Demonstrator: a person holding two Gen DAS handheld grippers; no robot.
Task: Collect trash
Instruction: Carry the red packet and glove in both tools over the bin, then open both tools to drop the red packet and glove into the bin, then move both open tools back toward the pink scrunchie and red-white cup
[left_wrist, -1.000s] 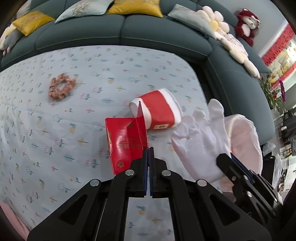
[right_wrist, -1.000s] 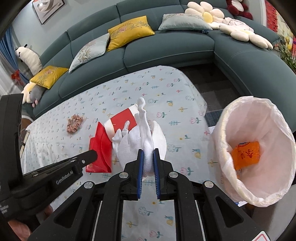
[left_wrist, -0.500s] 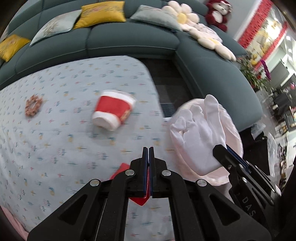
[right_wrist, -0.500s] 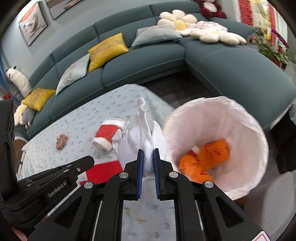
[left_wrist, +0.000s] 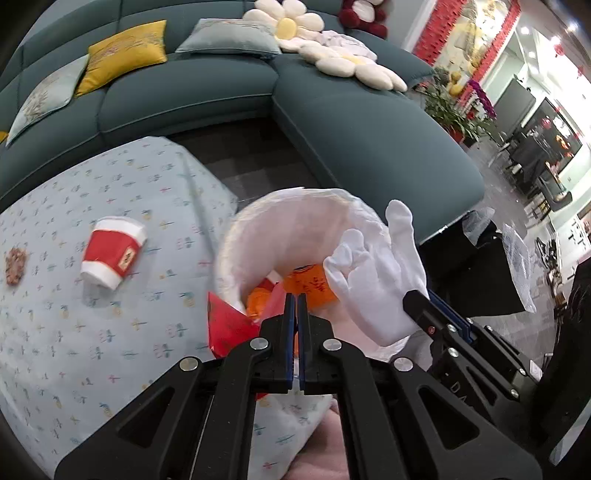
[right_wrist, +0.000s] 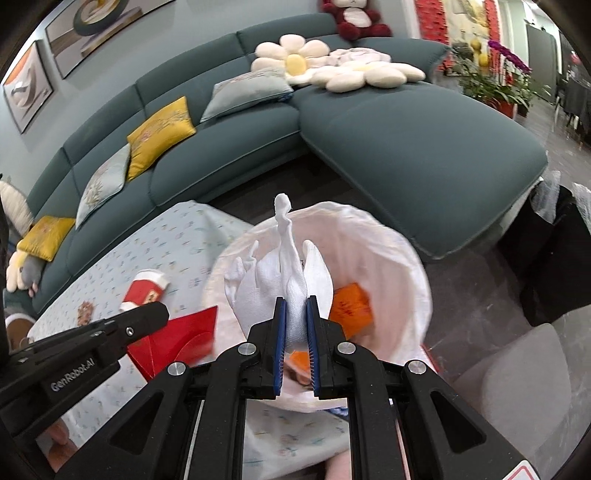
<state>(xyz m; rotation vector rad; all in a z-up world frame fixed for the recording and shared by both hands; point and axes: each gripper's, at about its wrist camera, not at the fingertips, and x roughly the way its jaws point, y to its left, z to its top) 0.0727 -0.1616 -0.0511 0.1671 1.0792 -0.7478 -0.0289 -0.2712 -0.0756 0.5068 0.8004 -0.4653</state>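
A: Left wrist view first. Left gripper (left_wrist: 294, 308) clenched, fingers pinching the edge of a red paper packet (left_wrist: 229, 326) that hangs over the near rim of the white-lined bin (left_wrist: 236, 236).
B: Inside the bin?
A: Orange wrappers (left_wrist: 308, 286) at the bottom, partly hidden behind the white glove (left_wrist: 373, 277). Glove held up by the right gripper (left_wrist: 424, 306), over the bin's right side.
B: On the counter?
A: Flower-print cloth (left_wrist: 92, 332) spread over it. Red paper cup (left_wrist: 110, 256) lying on its side, well apart from the bin. Brown hair tie (left_wrist: 15, 260) at the far left edge. Teal sofa (left_wrist: 369, 129) behind, with yellow and grey cushions.

B: Right wrist view now.
A: Right gripper (right_wrist: 294, 332) clamped on the white glove (right_wrist: 284, 266), blue-padded fingers (right_wrist: 279, 339) squeezing the cuff, glove tips pointing up. Directly over the bin's (right_wrist: 406, 258) opening.
B: Anything below?
A: Orange wrappers (right_wrist: 351, 304) in the bin, to the right of the glove, another scrap just under the fingers.
B: The other gripper?
A: Left gripper (right_wrist: 159, 314) reaching in from the left, red paper packet (right_wrist: 177, 338) at its tip, beside the bin's left rim. Cannot tell from here how tightly pinched. Red paper cup (right_wrist: 146, 290) and hair tie (right_wrist: 85, 310) farther back on the cloth (right_wrist: 173, 236).
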